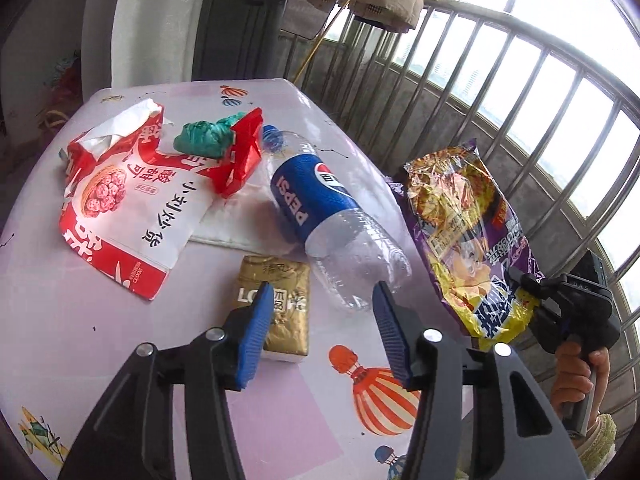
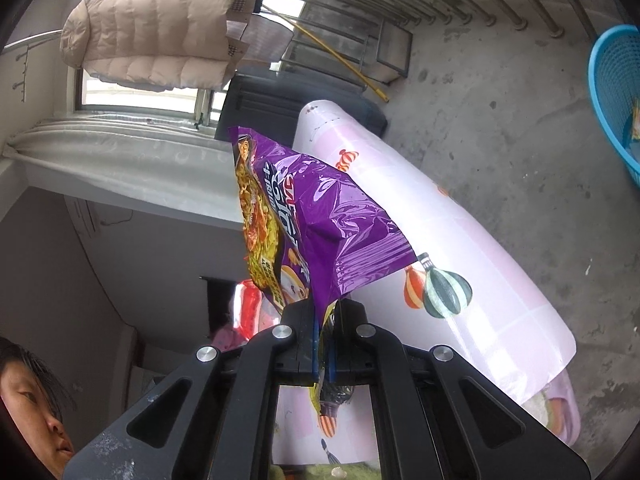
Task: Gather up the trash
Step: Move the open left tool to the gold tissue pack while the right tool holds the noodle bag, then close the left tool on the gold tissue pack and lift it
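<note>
**One wrapper lifted, most of the litter still on the bench**

The right claw [image 2: 320,344] is clamped on the lower edge of a purple and yellow noodle packet [image 2: 316,216], which hangs clear of the bench [image 2: 500,288] at the centre of the right wrist view; in the left wrist view the same packet [image 1: 468,232] shows at right, held off the bench edge by the right claw [image 1: 532,284]; the left claw [image 1: 320,328] stands spread wide and holds nothing, low in the frame over the bench [image 1: 52,320].

A blue mesh basket [image 2: 612,100] sits on the floor at the far right edge of the right wrist view, with something yellowish inside that is too small to name; it looks the likely bin, so the packet has yet to reach it.

Still lying on the bench: an empty Pepsi bottle [image 1: 332,216] on its side at centre; a gold pack [image 1: 280,304] just beside the left claw; a red and white snack bag [image 1: 124,204] at left; a red wrapper [image 1: 240,160] and a crumpled green bag [image 1: 204,140] beyond it, touching; a white sheet [image 1: 240,224] under the bottle and bag.

By my reckoning the task is early, with one item in transit and at least five to go.
</note>
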A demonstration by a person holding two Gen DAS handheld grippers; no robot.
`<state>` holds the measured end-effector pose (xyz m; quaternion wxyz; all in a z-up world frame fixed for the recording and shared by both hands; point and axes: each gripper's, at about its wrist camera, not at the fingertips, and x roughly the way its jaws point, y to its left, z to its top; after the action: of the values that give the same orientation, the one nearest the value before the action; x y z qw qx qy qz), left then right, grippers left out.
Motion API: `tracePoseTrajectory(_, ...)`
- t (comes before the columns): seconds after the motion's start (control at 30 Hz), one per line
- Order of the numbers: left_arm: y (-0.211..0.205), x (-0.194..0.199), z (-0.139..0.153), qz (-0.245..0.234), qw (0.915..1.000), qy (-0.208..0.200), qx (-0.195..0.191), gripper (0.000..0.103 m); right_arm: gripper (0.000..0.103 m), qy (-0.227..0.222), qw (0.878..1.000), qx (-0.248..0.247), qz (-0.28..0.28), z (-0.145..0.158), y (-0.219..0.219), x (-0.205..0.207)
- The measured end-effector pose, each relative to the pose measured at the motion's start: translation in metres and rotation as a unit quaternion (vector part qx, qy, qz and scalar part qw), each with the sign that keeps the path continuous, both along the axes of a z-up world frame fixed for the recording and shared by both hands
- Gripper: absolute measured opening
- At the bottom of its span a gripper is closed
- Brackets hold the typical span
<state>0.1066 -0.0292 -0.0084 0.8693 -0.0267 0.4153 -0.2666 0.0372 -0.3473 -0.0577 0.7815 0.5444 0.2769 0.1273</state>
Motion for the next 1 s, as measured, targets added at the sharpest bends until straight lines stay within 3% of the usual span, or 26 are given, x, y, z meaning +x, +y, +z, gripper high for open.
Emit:
tracePoseTrajectory(0.17, -0.001, 0.015, -0.015, 0.009, 0.9992, 0.024, 0.031, 0.066, 0.002, 0.015, 1.0, 0.006, 0.004, -0.006, 0.005, 0.018)
tracePoseTrajectory(0.5, -0.006, 0.028, -0.039, 0.027, 0.996, 0.056, 0.065, 0.067, 0.002, 0.028, 0.999, 0.006, 0.019, -0.009, 0.009, 0.031)
tracePoseTrajectory(0.87, 0.001, 0.035, -0.045, 0.041, 0.9967, 0.05, 0.048, 0.068, 0.002, 0.052, 0.998, 0.011, 0.025, -0.007, 0.009, 0.037)
tracePoseTrajectory(1.0, 0.001, 0.036, -0.045, 0.037, 0.9974, 0.049, 0.039, 0.055, 0.002, 0.054, 0.998, 0.015, 0.025, -0.007, 0.011, 0.036)
